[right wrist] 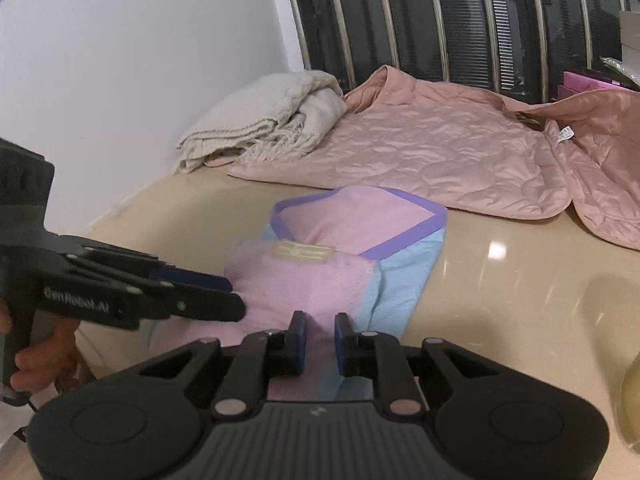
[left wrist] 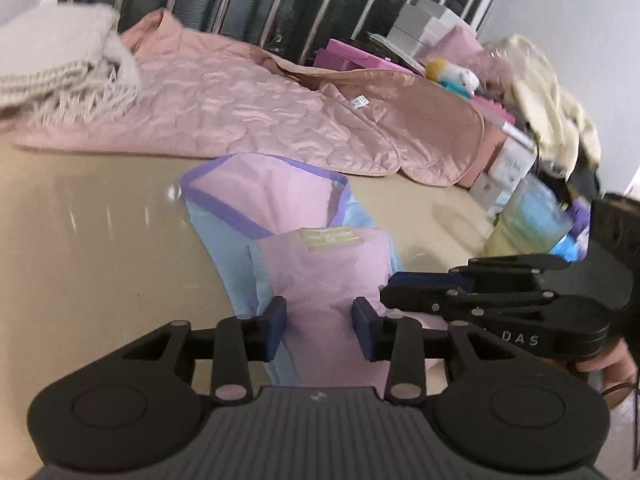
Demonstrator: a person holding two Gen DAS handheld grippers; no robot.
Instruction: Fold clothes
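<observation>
A small pink and light-blue garment with purple trim [left wrist: 288, 216] lies partly folded on the beige table; it also shows in the right wrist view [right wrist: 344, 248]. A cream label [left wrist: 331, 237] sits on its upper fold. My left gripper [left wrist: 320, 326] is open, its blue pads on either side of the pink near edge. My right gripper [right wrist: 320, 340] is partly open over the same near edge, with pink and blue cloth between its pads. Each gripper shows from the side in the other's view: the right gripper [left wrist: 472, 292] and the left gripper [right wrist: 168, 292].
A pink quilted jacket [left wrist: 256, 108] lies spread behind the garment. A folded cream fringed blanket [right wrist: 264, 120] sits at the back left by the wall. Boxes, a plush toy [left wrist: 456, 74], a cream garment and a plastic container [left wrist: 532, 216] crowd the right side. A dark barred headboard stands behind.
</observation>
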